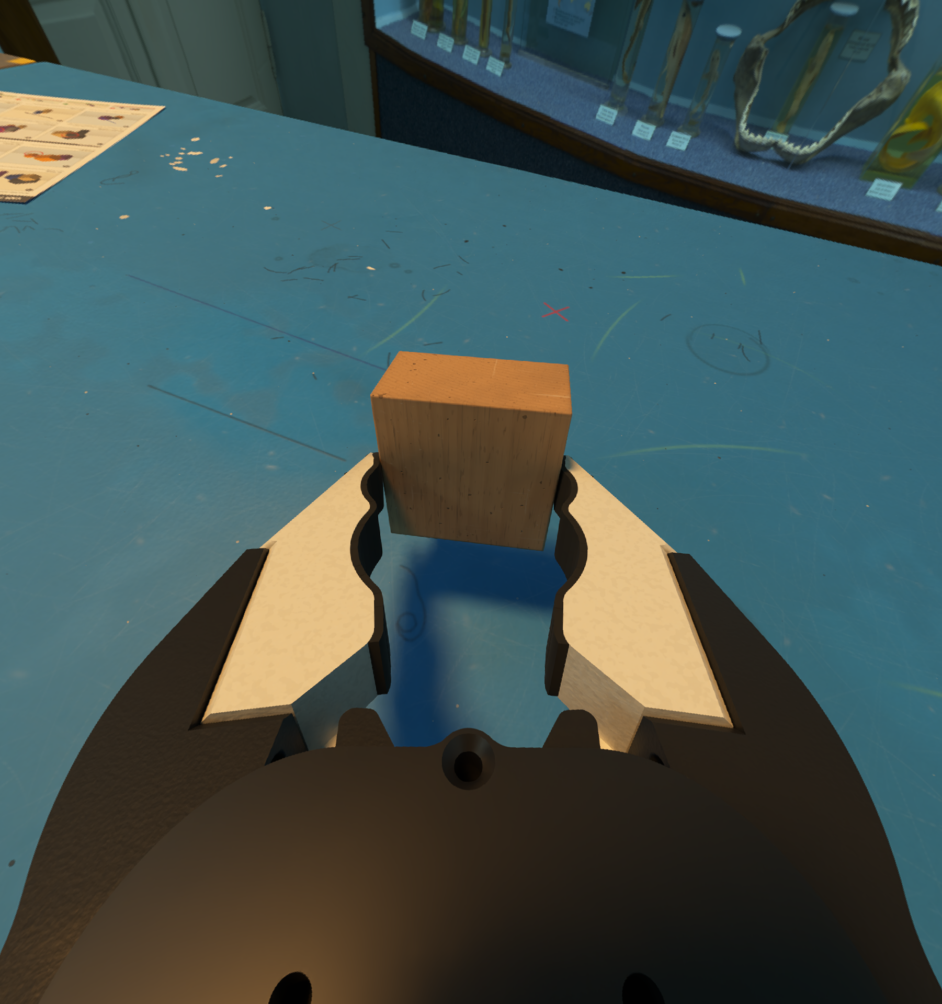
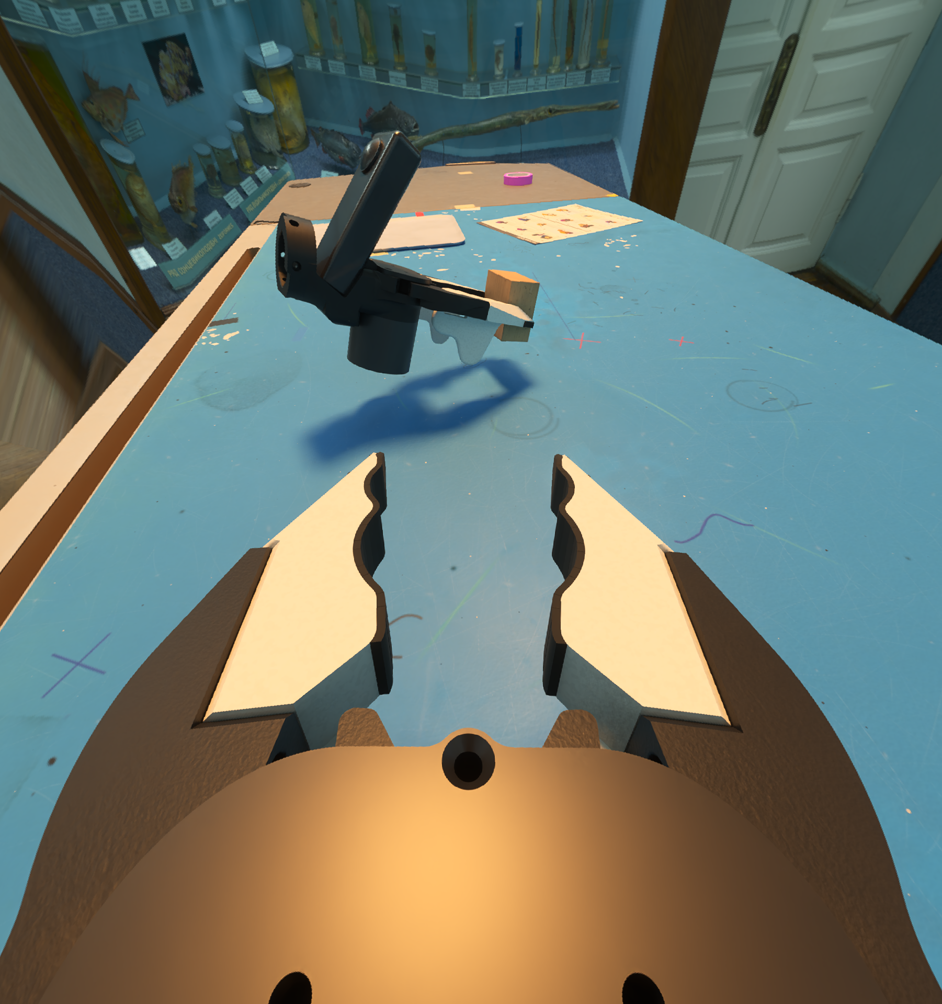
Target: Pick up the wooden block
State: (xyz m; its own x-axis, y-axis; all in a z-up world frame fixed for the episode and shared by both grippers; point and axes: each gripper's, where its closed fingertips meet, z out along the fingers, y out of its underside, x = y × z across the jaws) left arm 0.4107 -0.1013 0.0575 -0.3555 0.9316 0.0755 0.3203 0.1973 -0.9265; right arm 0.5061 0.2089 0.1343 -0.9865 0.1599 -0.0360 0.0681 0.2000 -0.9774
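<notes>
The wooden block (image 1: 471,456) is a light brown cube held between the tips of my left gripper (image 1: 469,467), which is shut on its two sides. The block hangs above the blue table (image 1: 186,462), with its shadow on the surface below. In the right wrist view the left gripper (image 2: 515,320) shows farther off, lifted over the table with the block (image 2: 512,290) in its fingers. My right gripper (image 2: 468,467) is open and empty, low over the near part of the table.
A printed sheet (image 1: 39,141) lies at the table's far left; it also shows in the right wrist view (image 2: 561,221). A white pad (image 2: 419,231) and a pink tape roll (image 2: 517,178) sit at the far end. A raised wooden rim (image 2: 77,445) runs along the left edge.
</notes>
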